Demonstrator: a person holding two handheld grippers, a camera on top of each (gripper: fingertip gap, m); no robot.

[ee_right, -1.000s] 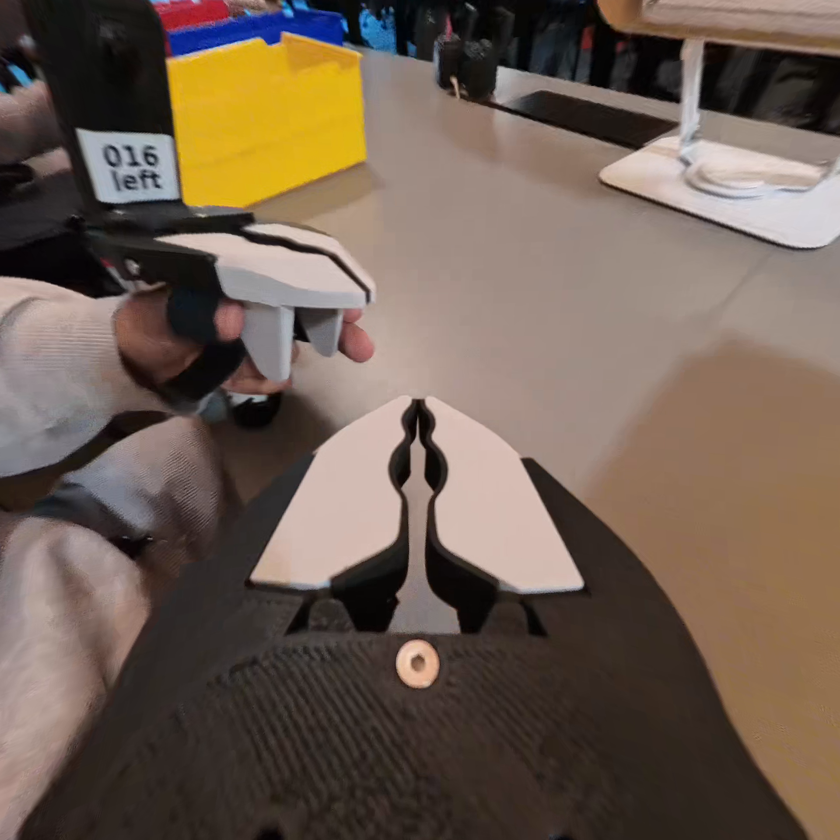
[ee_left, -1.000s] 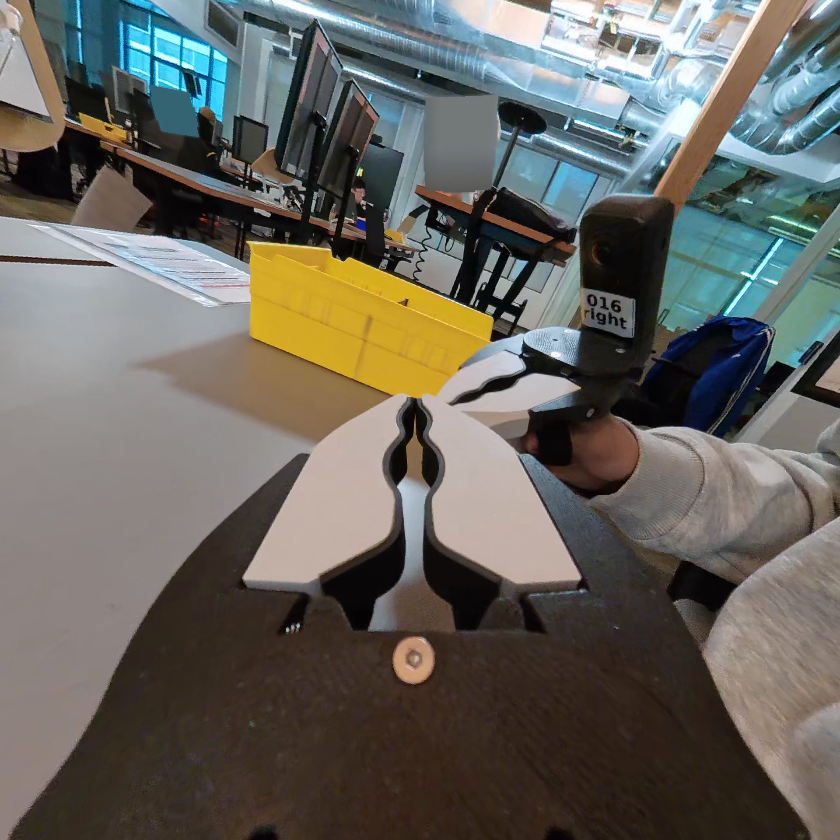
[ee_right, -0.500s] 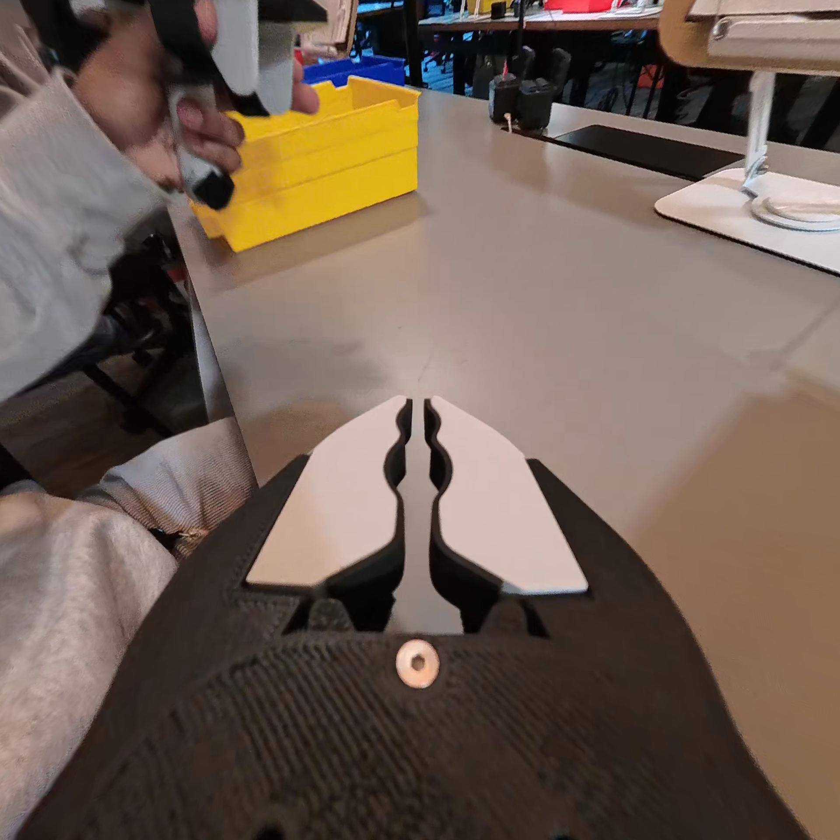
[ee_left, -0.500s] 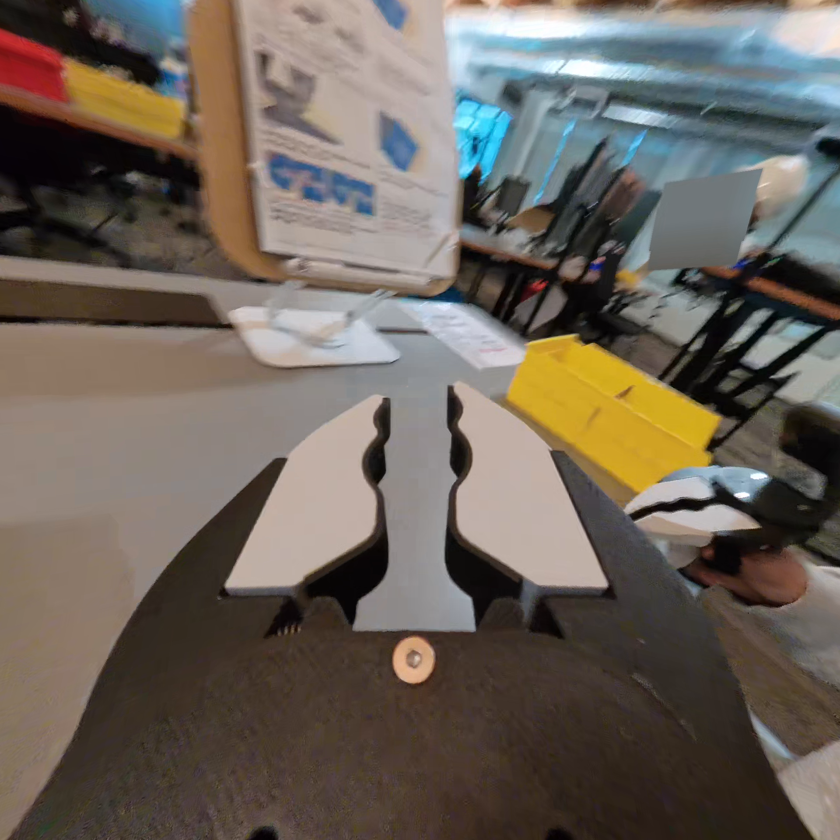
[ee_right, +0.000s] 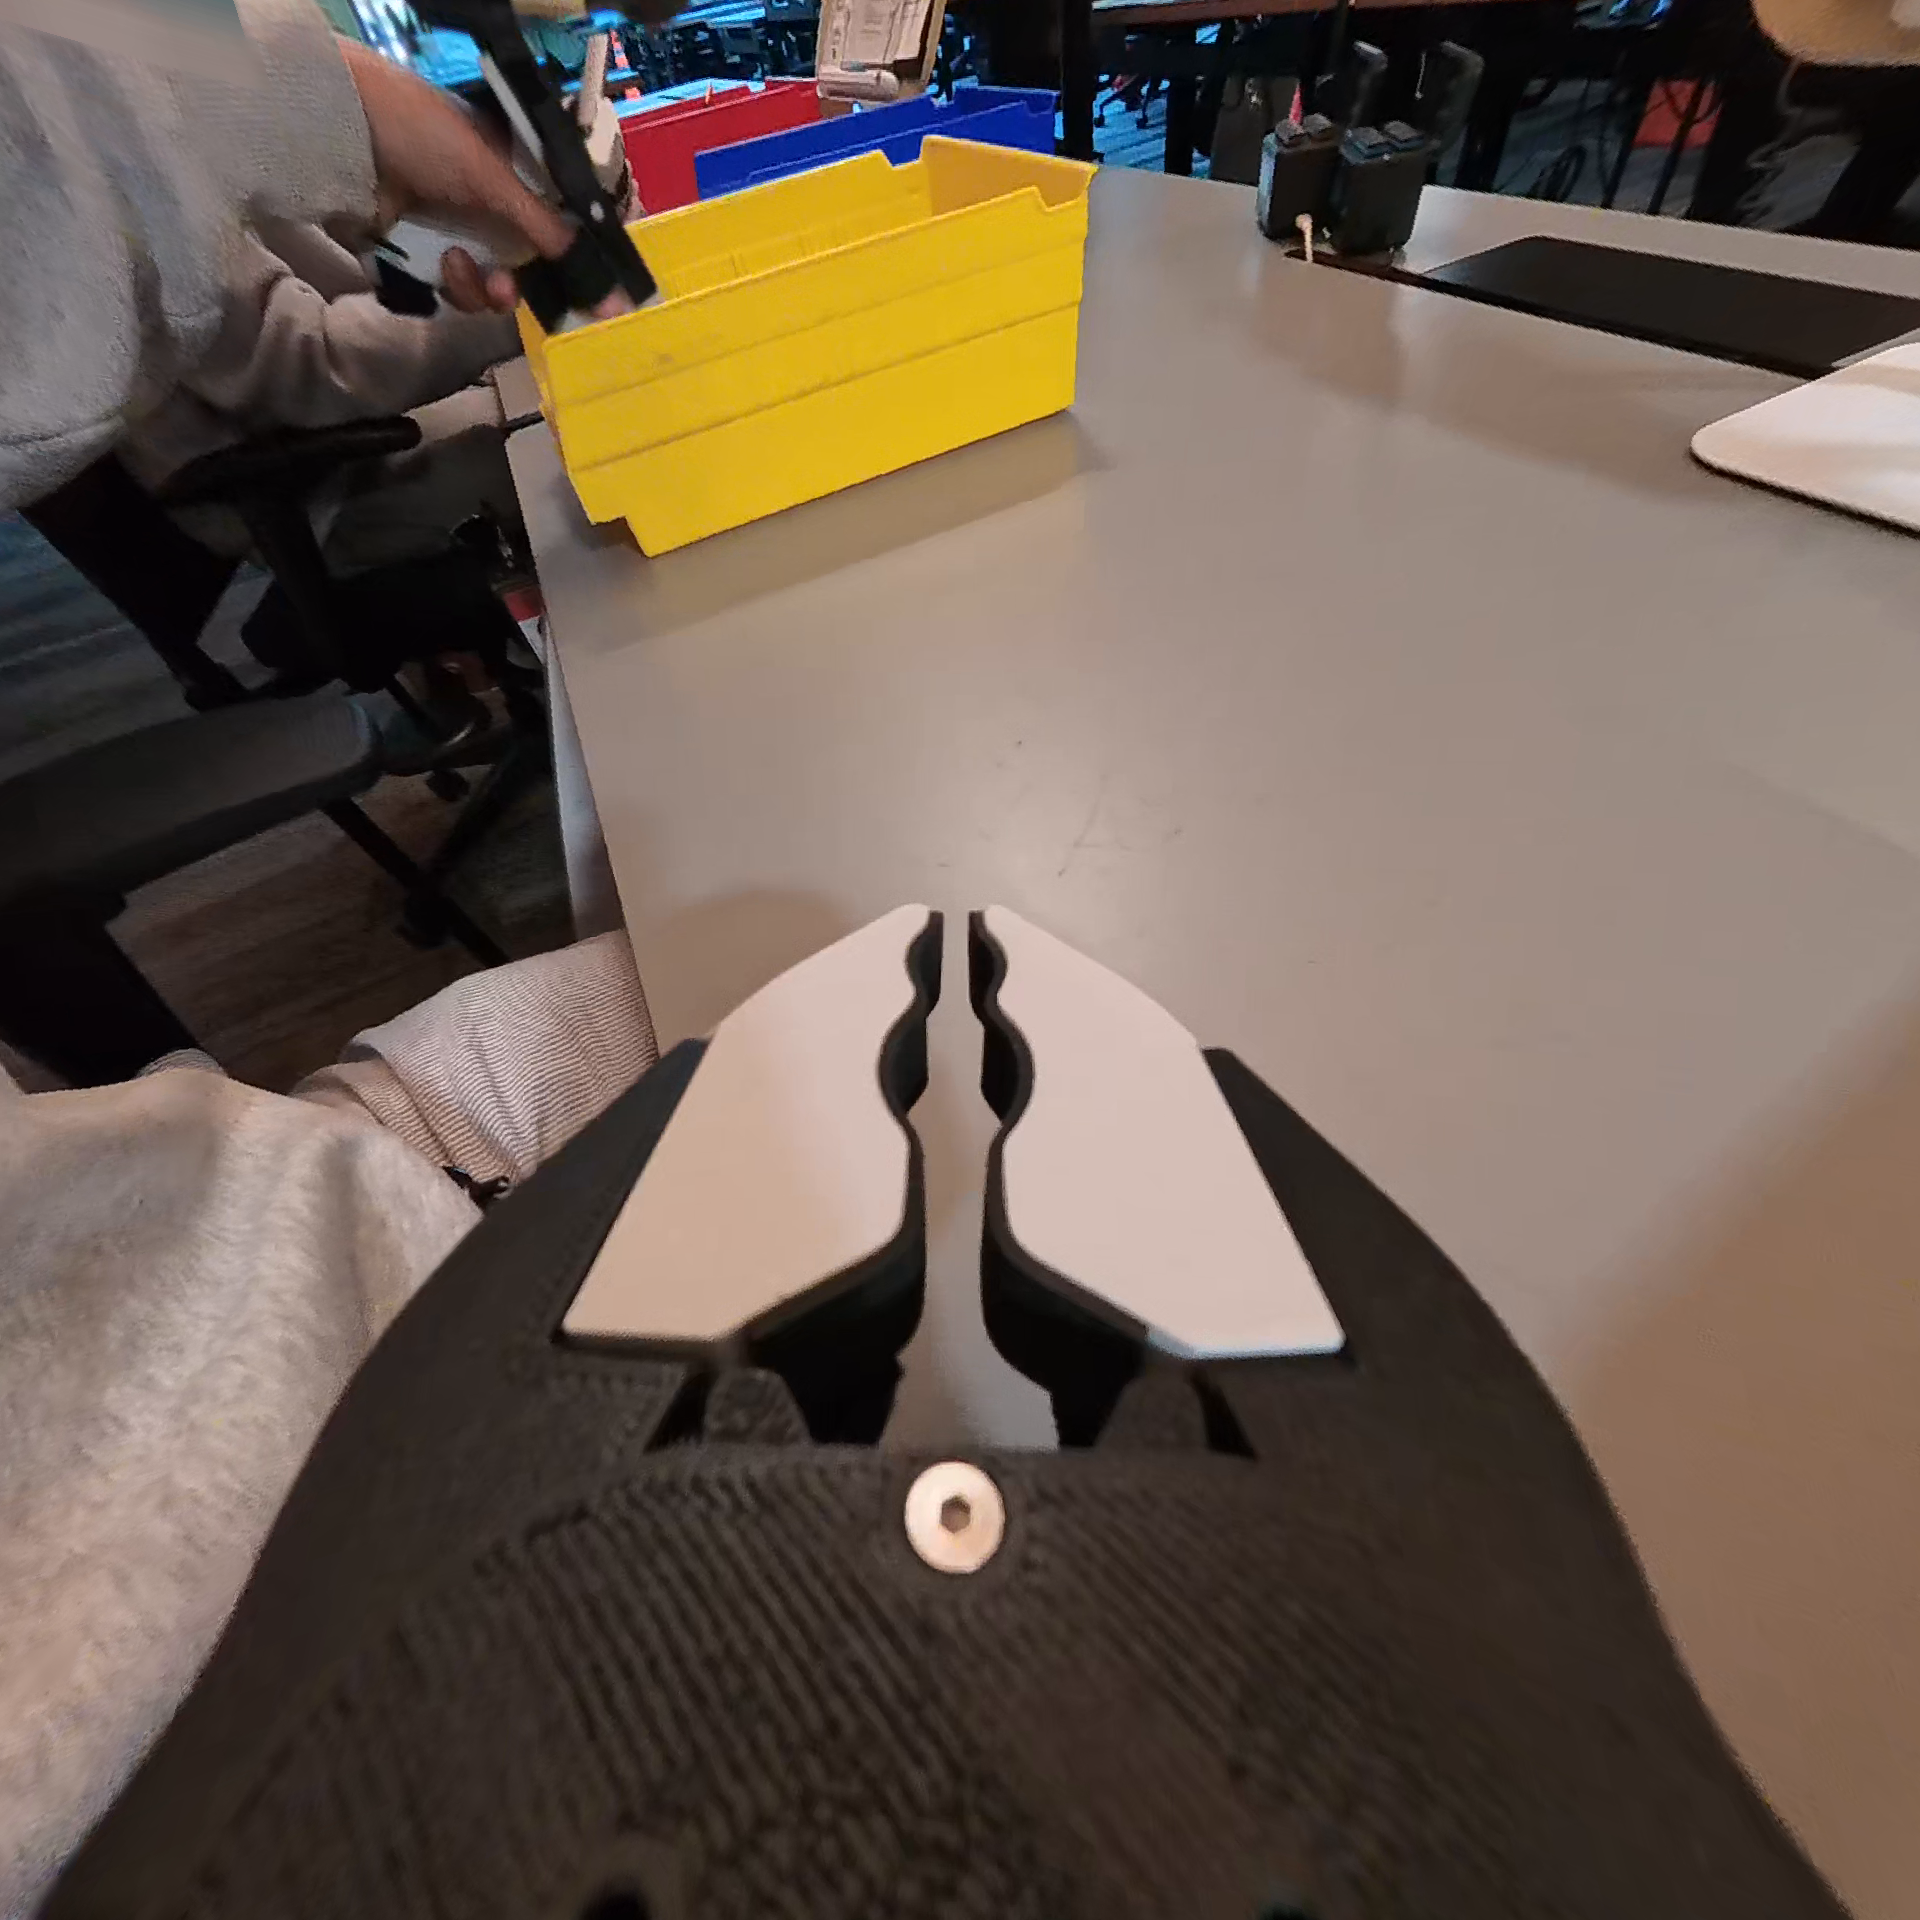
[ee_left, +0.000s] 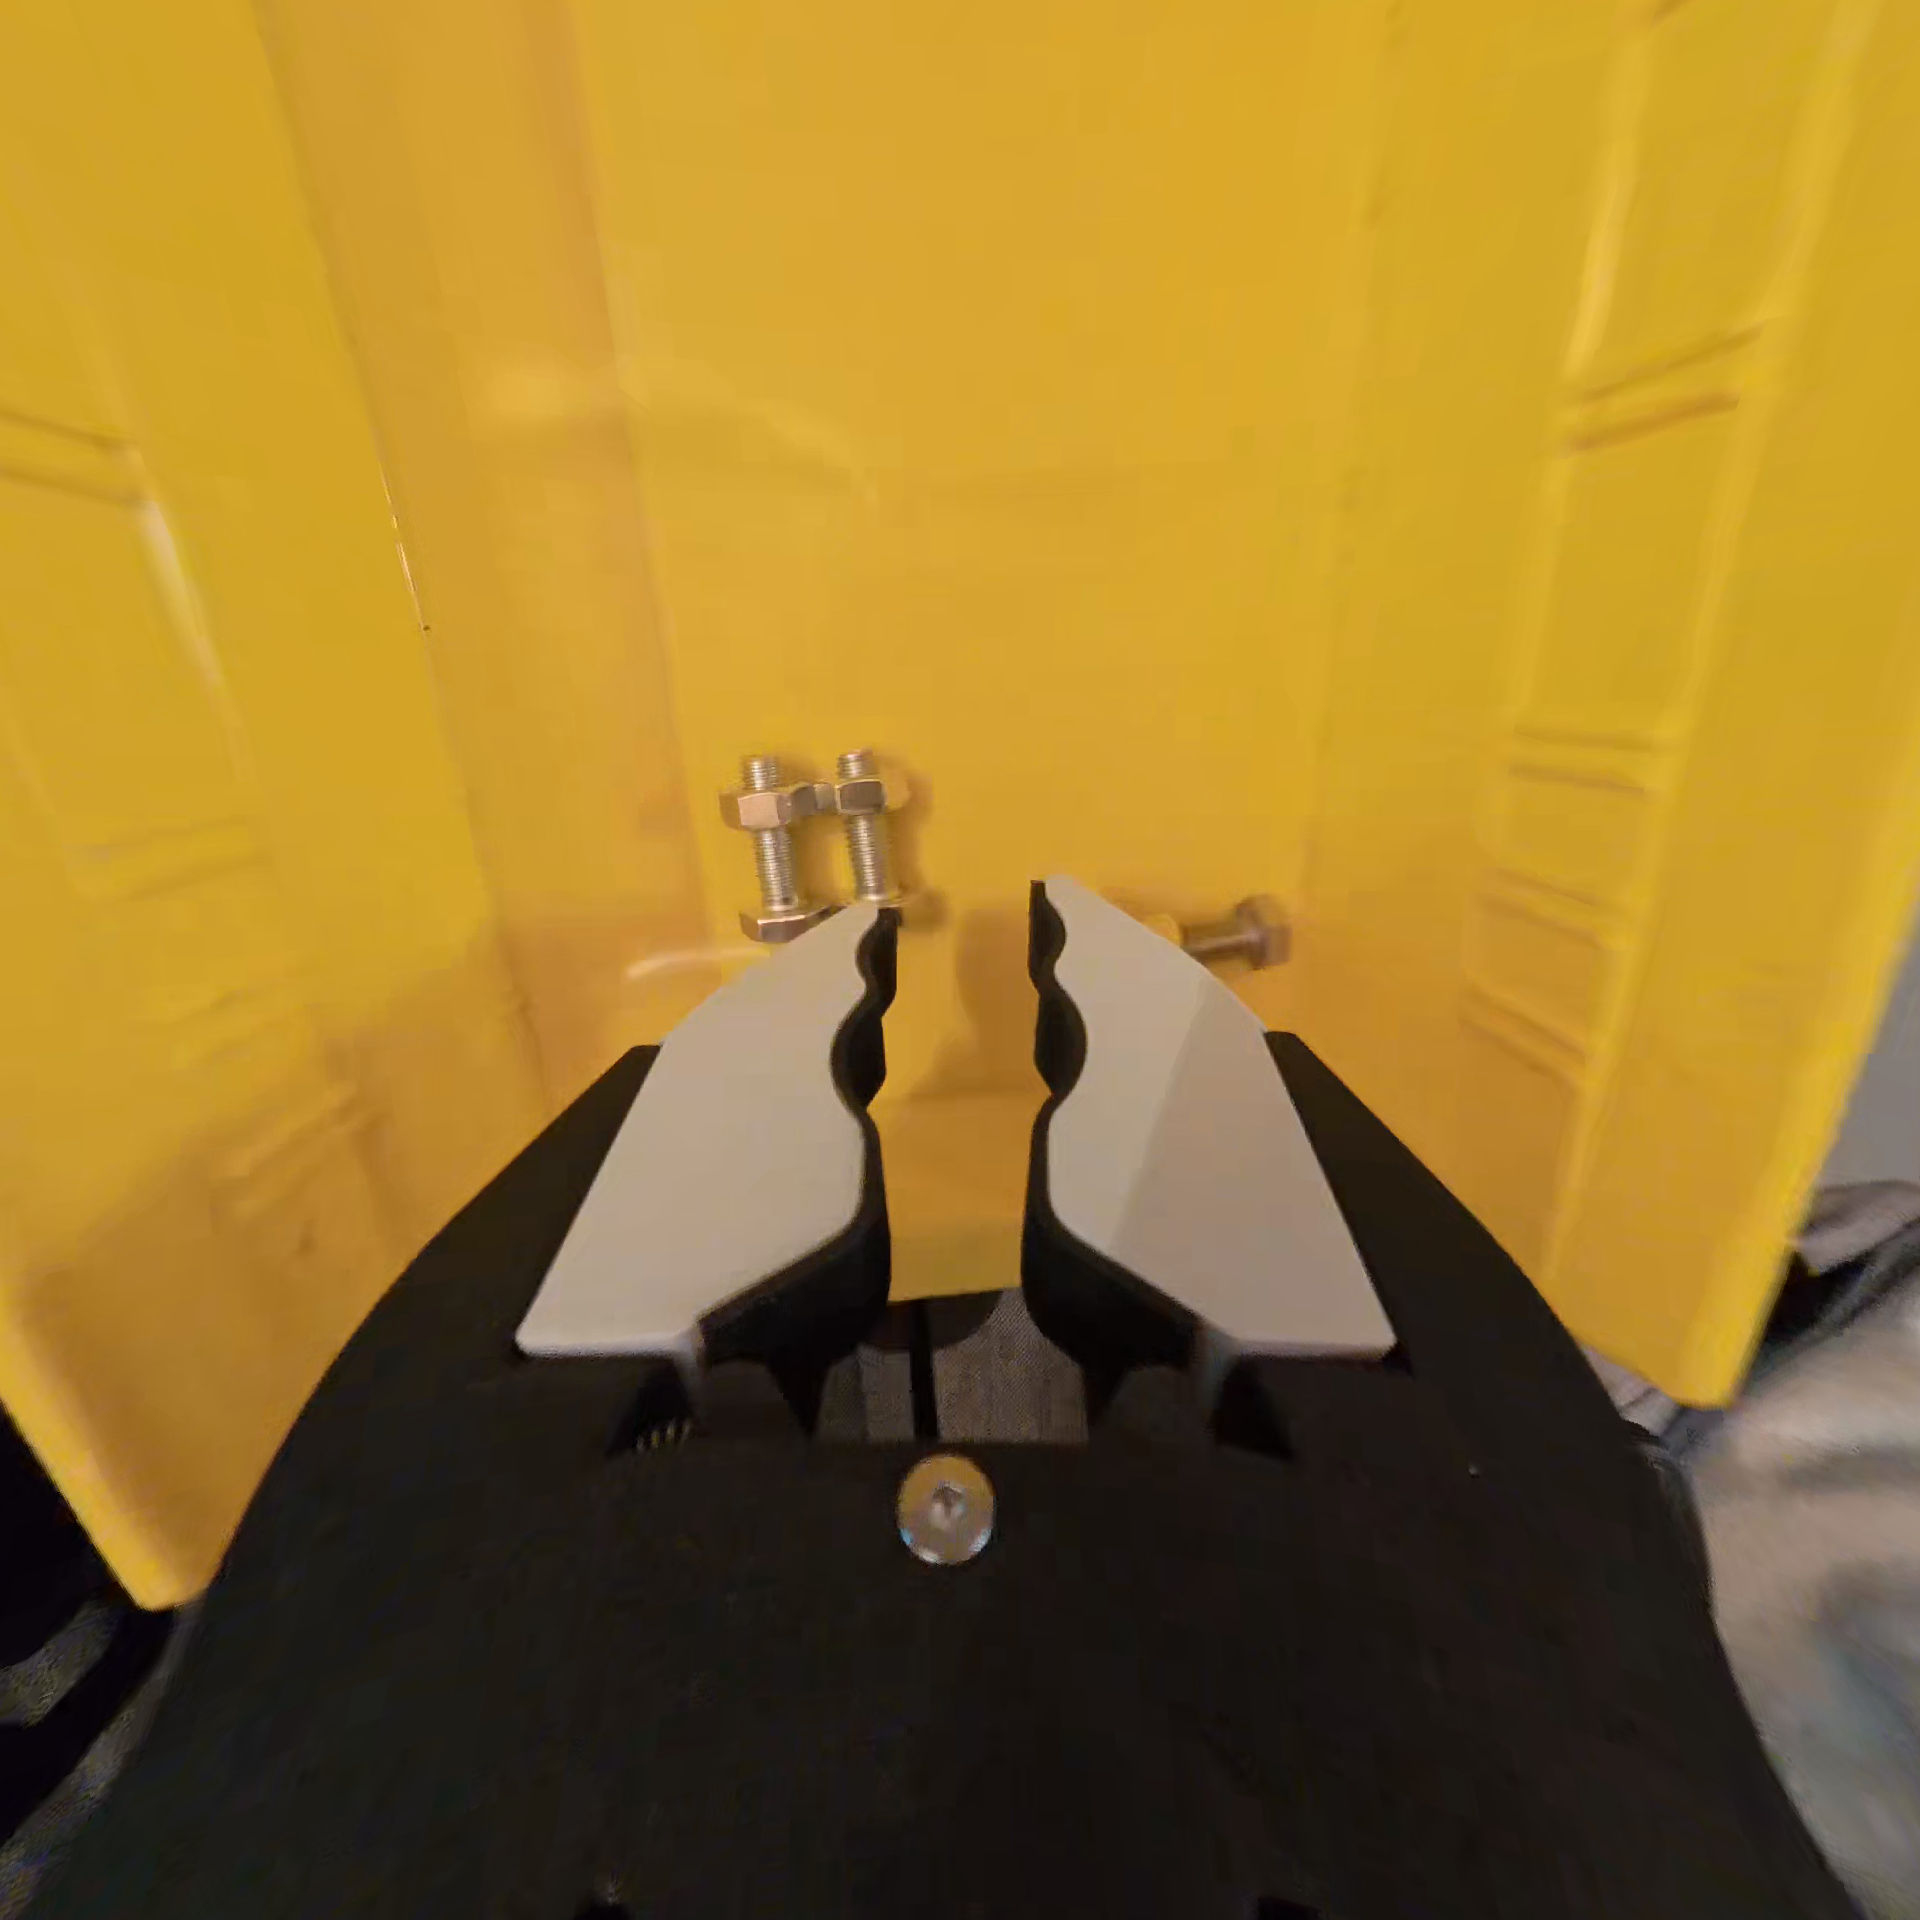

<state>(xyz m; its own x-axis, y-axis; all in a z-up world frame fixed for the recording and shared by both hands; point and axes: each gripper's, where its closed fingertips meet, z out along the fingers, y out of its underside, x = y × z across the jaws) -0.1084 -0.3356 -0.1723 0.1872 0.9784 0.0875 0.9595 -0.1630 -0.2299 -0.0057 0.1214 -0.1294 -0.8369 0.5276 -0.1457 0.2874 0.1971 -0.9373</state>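
In the left wrist view my left gripper (ee_left: 961,914) is open and empty, pointing down into a yellow bin (ee_left: 1039,416). Two steel bolts with nuts (ee_left: 821,847) lie side by side on the bin floor just beyond my left fingertip. A third bolt (ee_left: 1236,943) lies partly hidden behind my right fingertip. In the right wrist view my right gripper (ee_right: 956,916) is shut but for a thin slit, holds nothing, and hovers low over the grey table (ee_right: 1351,727). The yellow bin (ee_right: 831,343) stands far left, with a hand dipping the left gripper's black body (ee_right: 582,255) into it.
A blue bin (ee_right: 883,135) and a red bin (ee_right: 717,135) stand behind the yellow one. A white stand base (ee_right: 1829,447), a black mat (ee_right: 1662,301) and black devices (ee_right: 1340,182) sit at the far right. An office chair (ee_right: 208,748) stands off the table's left edge (ee_right: 582,790). My right fingertips sit around 50 cm from my left ones.
My left gripper swung from above the table down into the yellow bin and opened wider. My right gripper stayed low over the table, nearly still.
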